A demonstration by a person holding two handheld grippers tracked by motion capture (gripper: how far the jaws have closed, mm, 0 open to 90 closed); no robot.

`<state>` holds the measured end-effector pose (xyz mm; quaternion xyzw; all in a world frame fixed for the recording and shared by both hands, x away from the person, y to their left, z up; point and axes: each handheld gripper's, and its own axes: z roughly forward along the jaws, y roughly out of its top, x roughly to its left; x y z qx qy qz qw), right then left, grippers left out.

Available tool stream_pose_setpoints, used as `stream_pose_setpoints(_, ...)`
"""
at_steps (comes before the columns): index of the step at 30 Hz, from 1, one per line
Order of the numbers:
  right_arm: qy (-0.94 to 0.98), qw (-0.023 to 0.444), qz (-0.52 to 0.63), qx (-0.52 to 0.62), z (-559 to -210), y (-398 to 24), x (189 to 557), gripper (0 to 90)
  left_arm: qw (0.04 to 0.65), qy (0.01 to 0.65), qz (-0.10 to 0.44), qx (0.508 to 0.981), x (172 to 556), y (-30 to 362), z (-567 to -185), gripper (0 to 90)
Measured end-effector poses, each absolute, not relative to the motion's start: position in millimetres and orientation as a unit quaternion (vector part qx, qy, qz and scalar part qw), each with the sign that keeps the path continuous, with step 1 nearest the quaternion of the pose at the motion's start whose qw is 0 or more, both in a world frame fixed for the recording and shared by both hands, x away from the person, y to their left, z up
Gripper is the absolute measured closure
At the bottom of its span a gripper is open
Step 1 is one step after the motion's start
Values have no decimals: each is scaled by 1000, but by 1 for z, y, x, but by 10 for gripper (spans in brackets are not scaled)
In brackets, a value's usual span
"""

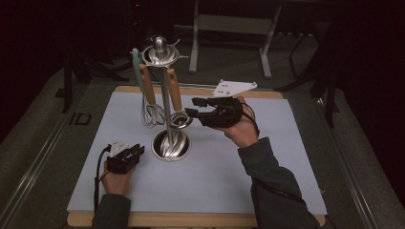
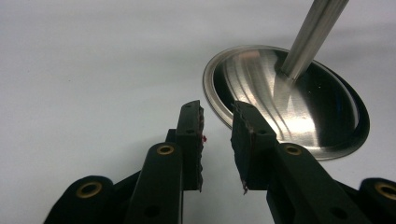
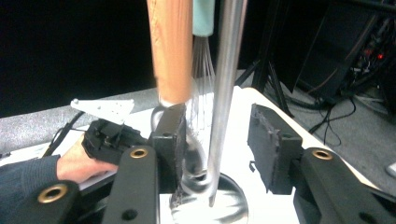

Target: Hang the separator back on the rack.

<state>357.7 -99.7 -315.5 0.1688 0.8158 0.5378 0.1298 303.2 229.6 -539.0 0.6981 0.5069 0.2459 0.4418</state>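
The right gripper [image 1: 192, 107] is raised off the table and reaches in toward a steel utensil stand [image 1: 165, 102], whose round dish-shaped base [image 1: 170, 145] sits lower down, between the two grippers. Its jaws stand wide apart, and in the right gripper view they straddle the stand's upright steel pole [image 3: 226, 88] and the lower end of a wooden-handled utensil [image 3: 172, 51] that hangs from the rack at the top; that utensil's metal working end [image 1: 179, 119], a ring-like piece whose exact kind is hard to tell, lies right against the inner face of one jaw, though nothing is gripped yet. Beyond it, farther from the gripper, hang a whisk [image 1: 153, 113] and a pale green-handled tool [image 1: 137, 67]. The left gripper [image 1: 138, 151] lies low on the table mat [image 1: 267, 167] just beside the base's rim, jaws a small way apart and empty, and seems placed to steady the stand. The step in hand looks like the approach to take the near utensil off its hook. The next move calls for shifting the right gripper so that only the wooden handle or its neck sits between the jaws, with the pole outside them, then closing and lifting upward to clear the hook without swinging into the whisk or tipping the stand.
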Motion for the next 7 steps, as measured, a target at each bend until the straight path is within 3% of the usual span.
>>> stream_pose_setpoints(7,819,127,525,193,-332,-118,362,511,441,508,246,698,303,230,-539,730)
